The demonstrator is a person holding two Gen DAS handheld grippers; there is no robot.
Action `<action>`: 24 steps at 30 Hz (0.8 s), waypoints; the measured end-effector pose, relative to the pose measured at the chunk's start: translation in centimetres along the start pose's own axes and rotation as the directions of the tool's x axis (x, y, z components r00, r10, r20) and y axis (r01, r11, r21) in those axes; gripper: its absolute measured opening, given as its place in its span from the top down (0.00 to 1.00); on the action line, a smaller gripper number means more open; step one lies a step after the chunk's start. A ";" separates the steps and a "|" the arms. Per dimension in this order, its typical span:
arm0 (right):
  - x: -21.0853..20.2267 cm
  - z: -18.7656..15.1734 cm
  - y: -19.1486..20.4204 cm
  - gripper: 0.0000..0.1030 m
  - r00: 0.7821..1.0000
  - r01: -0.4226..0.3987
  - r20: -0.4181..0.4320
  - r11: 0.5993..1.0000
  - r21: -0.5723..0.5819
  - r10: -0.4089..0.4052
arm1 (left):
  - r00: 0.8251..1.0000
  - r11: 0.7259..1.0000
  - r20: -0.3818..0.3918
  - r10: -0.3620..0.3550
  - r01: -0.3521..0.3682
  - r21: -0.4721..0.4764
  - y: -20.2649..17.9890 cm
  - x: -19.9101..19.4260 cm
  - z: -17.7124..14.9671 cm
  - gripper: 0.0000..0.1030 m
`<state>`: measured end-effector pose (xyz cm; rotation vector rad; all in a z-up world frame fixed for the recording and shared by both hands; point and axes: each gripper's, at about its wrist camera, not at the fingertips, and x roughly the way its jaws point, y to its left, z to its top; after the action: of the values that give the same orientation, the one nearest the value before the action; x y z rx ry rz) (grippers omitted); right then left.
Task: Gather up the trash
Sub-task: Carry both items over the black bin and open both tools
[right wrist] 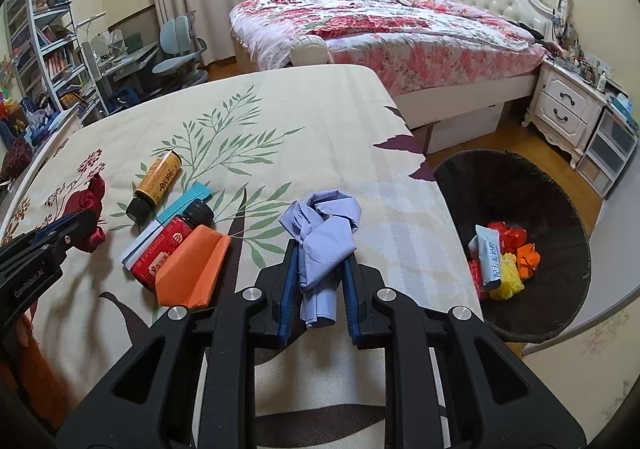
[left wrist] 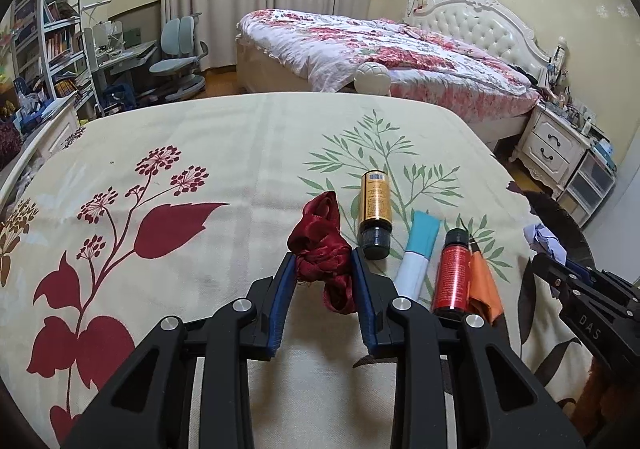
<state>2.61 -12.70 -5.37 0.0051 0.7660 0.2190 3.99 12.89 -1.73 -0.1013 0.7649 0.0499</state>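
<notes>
Right gripper clamped on crumpled lilac paper, above counter edge. Left gripper clamped on crimson ribbon wad. Keep grips firm, lift clear, carry over black bin at right, release above centre.

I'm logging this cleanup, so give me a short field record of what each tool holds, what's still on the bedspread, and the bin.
left tool: shut on red ribbon
right tool: shut on blue wad
on bedspread: gold bottle, red bottle, orange paper, white-teal tube
bin: beside the bed, holds wrappers
</notes>
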 end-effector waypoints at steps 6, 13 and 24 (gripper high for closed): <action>-1.9 0.3 -2.0 0.80 0.998 0.036 0.045 0.999 0.027 -0.038 | 0.997 0.997 0.042 -0.063 0.061 0.038 -2.8 -1.6 0.7 0.70; -3.5 0.8 -5.9 0.80 0.988 0.120 0.086 0.990 0.076 -0.126 | 0.987 0.985 0.062 -0.149 0.142 0.100 -7.6 -1.7 1.6 0.70; -3.9 1.2 -12.8 0.80 0.961 0.242 0.096 0.956 0.165 -0.259 | 0.967 0.954 0.049 -0.249 0.237 0.186 -15.8 0.5 2.7 0.70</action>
<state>3.21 -25.89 -2.94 0.0638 0.6580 -0.0816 7.49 -2.50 1.02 -0.0221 0.6773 -0.2484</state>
